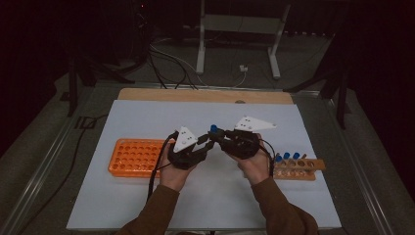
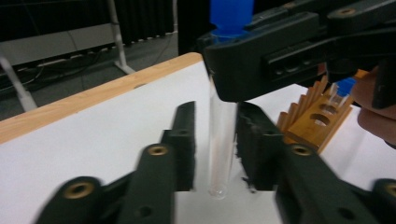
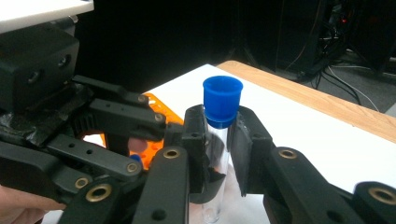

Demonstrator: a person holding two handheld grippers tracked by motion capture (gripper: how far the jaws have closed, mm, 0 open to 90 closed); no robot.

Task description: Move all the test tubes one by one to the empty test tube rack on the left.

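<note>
Blue-capped clear tube (image 3: 218,140), orange rack (image 1: 134,157)

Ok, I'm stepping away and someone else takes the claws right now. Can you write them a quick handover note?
Right claw: shut on the blue-capped test tube, gripping just below the cap, tube upright above the white table sheet.
Left claw: its jaws flank the tube's lower part; whether the pads press the glass cannot be told.
Wooden rack at the right holds three more capped tubes; orange rack at the left looks empty.
Done: one tube lifted and brought to mid-table.
Left, probably: finish the handover to the left claw, set the tube in the orange rack, then move the others.
</note>
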